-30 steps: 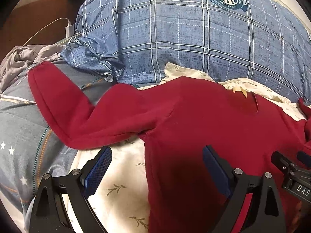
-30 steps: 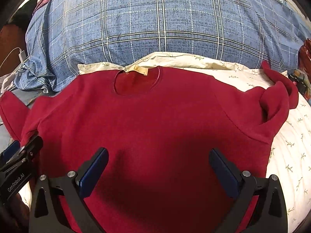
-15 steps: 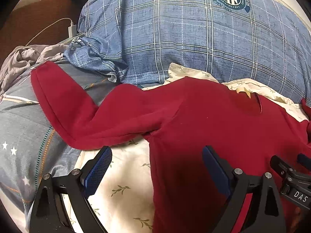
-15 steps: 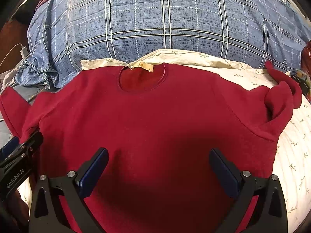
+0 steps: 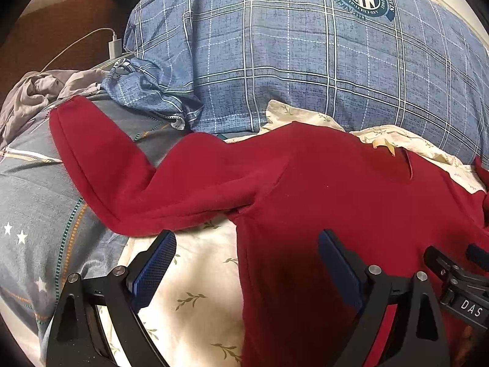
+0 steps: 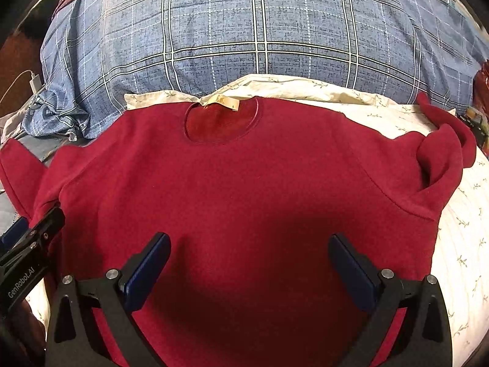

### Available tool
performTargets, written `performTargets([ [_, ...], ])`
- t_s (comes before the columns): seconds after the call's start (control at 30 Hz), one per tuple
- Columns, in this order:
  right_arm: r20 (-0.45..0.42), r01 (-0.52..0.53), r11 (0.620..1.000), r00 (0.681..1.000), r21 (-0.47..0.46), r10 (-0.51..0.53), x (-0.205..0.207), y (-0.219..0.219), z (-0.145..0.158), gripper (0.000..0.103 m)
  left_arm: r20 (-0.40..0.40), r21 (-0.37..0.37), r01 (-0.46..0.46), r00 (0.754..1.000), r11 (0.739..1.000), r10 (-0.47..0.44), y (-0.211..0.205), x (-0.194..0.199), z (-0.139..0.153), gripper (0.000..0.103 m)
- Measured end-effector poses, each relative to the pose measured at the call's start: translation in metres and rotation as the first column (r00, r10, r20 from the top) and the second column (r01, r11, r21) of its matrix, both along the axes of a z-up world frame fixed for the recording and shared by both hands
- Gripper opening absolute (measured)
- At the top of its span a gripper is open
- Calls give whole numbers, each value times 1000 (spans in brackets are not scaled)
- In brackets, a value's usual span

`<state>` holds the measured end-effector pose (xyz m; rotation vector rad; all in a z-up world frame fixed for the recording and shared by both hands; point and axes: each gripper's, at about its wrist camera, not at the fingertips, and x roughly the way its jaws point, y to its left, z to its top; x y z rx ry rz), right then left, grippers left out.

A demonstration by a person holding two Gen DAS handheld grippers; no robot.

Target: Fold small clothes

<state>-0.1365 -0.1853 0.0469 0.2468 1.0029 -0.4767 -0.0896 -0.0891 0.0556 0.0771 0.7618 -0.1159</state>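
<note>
Sweater (image 6: pixel 244 189), dark red, lies spread flat and face up on the bed in front of me, on a cream sheet (image 5: pixel 195 299) printed with small leaf sprigs. Its round neckline points away from me, with a yellow label (image 6: pixel 221 101) showing inside the collar, just short of a big blue plaid pillow (image 6: pixel 259 30) that fills the far side of both views.

My left hand-held gripper (image 5: pixel 246 263) is spread wide, its blue pads holding nothing; it hangs over the sweater's left edge, one finger above the bare sheet and the other above the red cloth below the armpit. The left sleeve (image 5: pixel 122 177) runs out sideways and bends up onto a grey-blue quilt (image 5: pixel 36 214) with white stars. Beyond it sit a crumpled grey cloth (image 5: pixel 33 91) and a white charger (image 5: pixel 115 47) with its cable.

My right hand-held gripper (image 6: pixel 249 266) is also spread wide and empty, both fingers hanging above the lower middle of the sweater's body. The right sleeve (image 6: pixel 443 156) is bunched and curled back on itself near the shoulder, its end turned upward on the sheet. I cannot tell whether either gripper touches the fabric.
</note>
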Motion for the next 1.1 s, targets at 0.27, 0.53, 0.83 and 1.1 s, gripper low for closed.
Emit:
performTargets([
  [0.27,-5,-7,1000,1000,-6,7,2,3,-1,103,1,-1,-1,1000,1000,1,1,0,0,94],
  [0.53,-5,2,1000,1000,-5,-2,4,2,-3,103,2,-3,-5,1000,1000,5,3,1,0,94],
  [0.83,1,4,1000,1000,-16,-4,8,5,-4,103,1,-4,-13,1000,1000,13,4,2,-1,94],
  [1.1,16,23,1000,1000,-4,-23,6,1,-1,103,2,-3,-15,1000,1000,15,3,2,-2,94],
])
